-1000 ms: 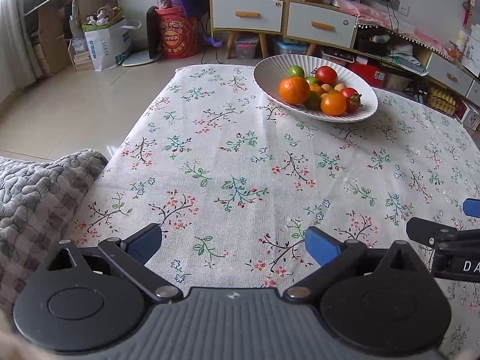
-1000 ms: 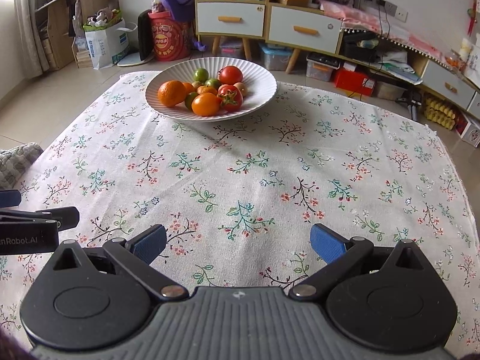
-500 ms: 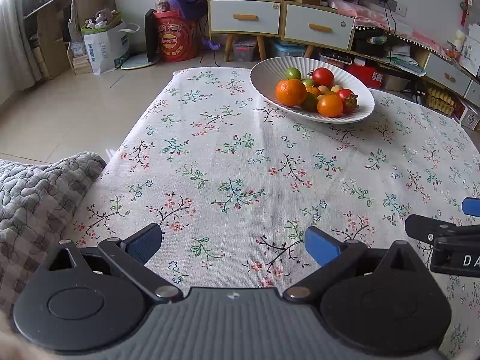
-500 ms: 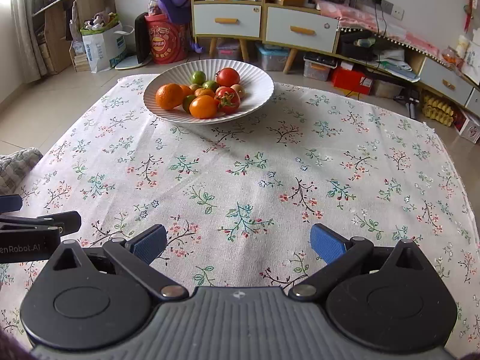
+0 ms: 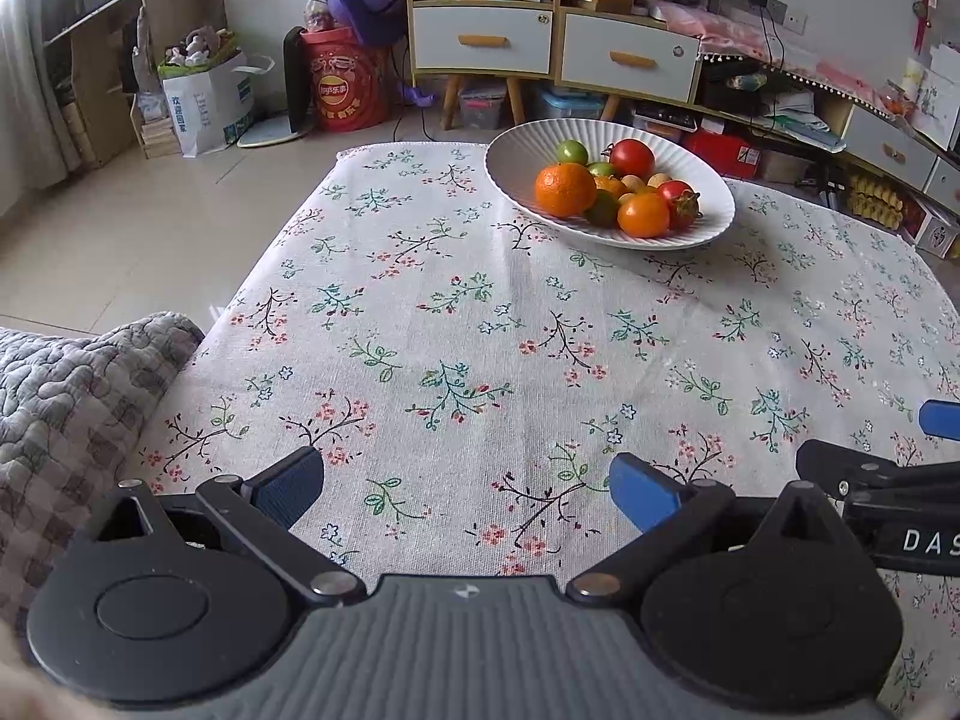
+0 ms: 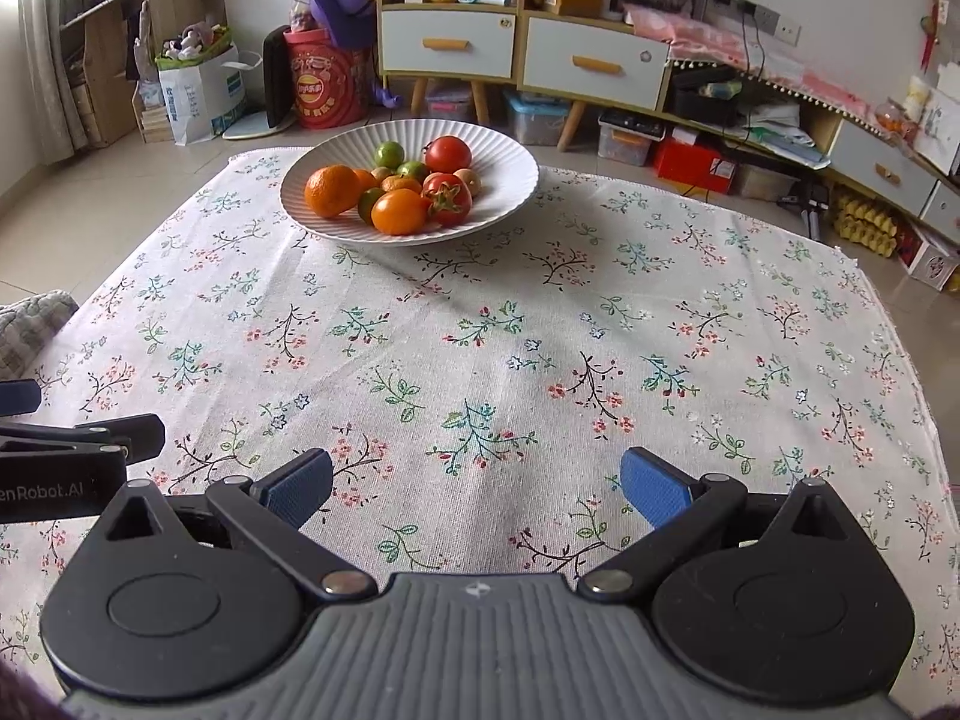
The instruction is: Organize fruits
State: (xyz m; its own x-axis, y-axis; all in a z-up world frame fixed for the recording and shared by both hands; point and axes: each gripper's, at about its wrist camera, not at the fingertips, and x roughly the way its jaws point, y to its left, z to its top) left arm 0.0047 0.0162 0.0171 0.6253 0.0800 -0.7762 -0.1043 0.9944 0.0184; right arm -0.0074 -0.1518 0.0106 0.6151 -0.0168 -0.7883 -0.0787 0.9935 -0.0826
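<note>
A white ribbed plate (image 5: 522,150) (image 6: 510,150) stands at the far side of the floral tablecloth (image 5: 480,330) (image 6: 540,330). It holds a heap of fruit: a large orange (image 5: 564,189) (image 6: 331,190), a smaller orange (image 5: 643,215) (image 6: 399,211), red tomatoes (image 5: 631,157) (image 6: 447,198), green limes (image 5: 571,151) (image 6: 389,153) and small brown fruits. My left gripper (image 5: 467,489) is open and empty over the near cloth. My right gripper (image 6: 477,486) is open and empty too, just right of the left one.
A grey quilted cushion (image 5: 66,396) lies at the table's near left edge. Beyond the table are tiled floor, a drawer cabinet (image 6: 522,60), a red bucket (image 5: 345,87) and boxes along the right wall.
Both grippers have drawn back a little from the plate and tilted slightly. Both stay open and empty. The fruit has not moved.
</note>
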